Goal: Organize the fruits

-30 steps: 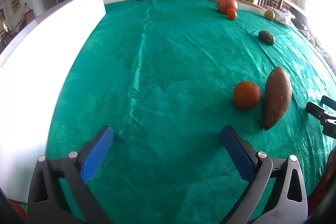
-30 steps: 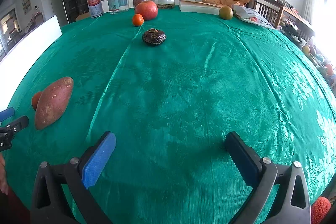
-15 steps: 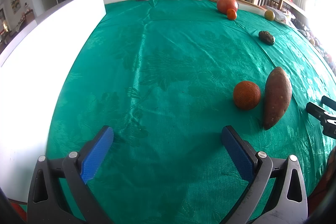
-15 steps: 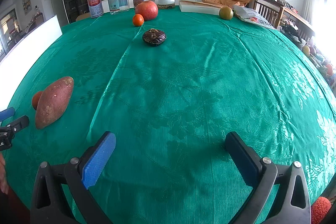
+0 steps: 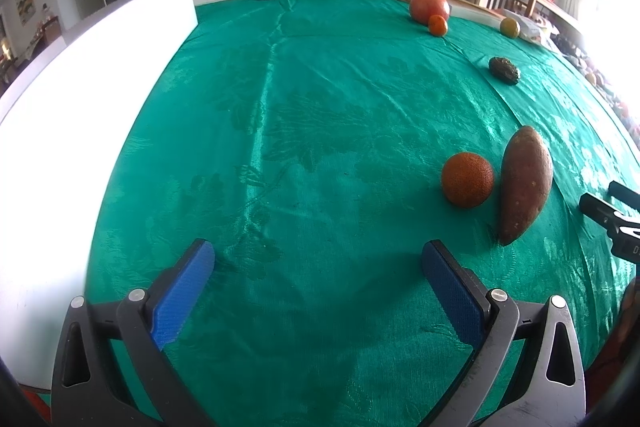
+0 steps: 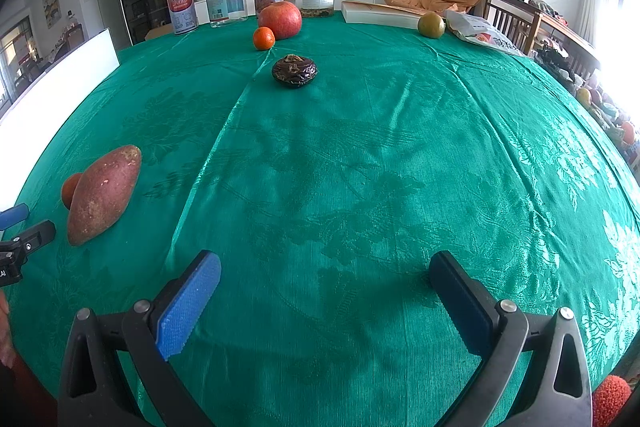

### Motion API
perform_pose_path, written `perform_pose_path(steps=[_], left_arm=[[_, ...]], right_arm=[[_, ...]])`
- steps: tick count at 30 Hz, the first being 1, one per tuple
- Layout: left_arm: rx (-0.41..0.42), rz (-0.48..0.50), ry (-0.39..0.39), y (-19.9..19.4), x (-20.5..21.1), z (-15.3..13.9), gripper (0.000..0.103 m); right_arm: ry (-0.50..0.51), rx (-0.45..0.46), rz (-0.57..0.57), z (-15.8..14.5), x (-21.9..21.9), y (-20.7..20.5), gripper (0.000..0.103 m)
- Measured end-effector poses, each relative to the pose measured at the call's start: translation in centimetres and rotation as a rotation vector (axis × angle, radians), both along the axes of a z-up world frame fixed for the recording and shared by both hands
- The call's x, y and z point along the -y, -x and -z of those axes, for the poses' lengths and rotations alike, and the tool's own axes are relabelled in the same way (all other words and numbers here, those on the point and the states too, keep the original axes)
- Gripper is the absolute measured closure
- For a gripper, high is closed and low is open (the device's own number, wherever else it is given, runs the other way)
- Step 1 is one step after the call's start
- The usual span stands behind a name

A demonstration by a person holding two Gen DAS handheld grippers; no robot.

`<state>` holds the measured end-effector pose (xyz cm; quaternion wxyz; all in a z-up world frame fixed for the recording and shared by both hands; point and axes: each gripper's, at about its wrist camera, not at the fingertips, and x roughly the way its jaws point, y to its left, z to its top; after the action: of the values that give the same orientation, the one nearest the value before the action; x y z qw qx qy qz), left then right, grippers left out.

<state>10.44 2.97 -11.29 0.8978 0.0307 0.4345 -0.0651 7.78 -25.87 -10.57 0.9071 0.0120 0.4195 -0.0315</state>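
An orange fruit (image 5: 467, 179) and a sweet potato (image 5: 524, 183) lie just beside each other near your edge of the green tablecloth (image 5: 320, 131). Your left gripper (image 5: 318, 267) and right gripper (image 6: 325, 277) hover with fingers spread wide, holding nothing.

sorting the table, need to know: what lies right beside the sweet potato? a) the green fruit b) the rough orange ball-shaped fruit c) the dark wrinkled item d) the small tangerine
b: the rough orange fruit sits right against the sweet potato near the left gripper; the others lie far back.
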Motion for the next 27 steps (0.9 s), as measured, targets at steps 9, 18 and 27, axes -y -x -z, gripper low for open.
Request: perform_pose_path(steps=[9, 18, 27], left_arm=[[-0.044, 0.153, -0.008, -0.9, 2.7, -0.6, 0.002], [-0.055, 0.242, -0.024, -3.1, 5.4, -0.7, 0.02], [-0.032, 0.265, 0.002, -3.7, 6.7, -1.1, 0.058]], right_arm=[[0.0, 0.001, 0.0, 0.0, -0.1, 0.0, 0.0], [0.0, 0.002, -0.003, -0.1, -0.2, 0.1, 0.0], [0.001, 0.002, -0.003, -0.1, -0.2, 0.1, 0.0]])
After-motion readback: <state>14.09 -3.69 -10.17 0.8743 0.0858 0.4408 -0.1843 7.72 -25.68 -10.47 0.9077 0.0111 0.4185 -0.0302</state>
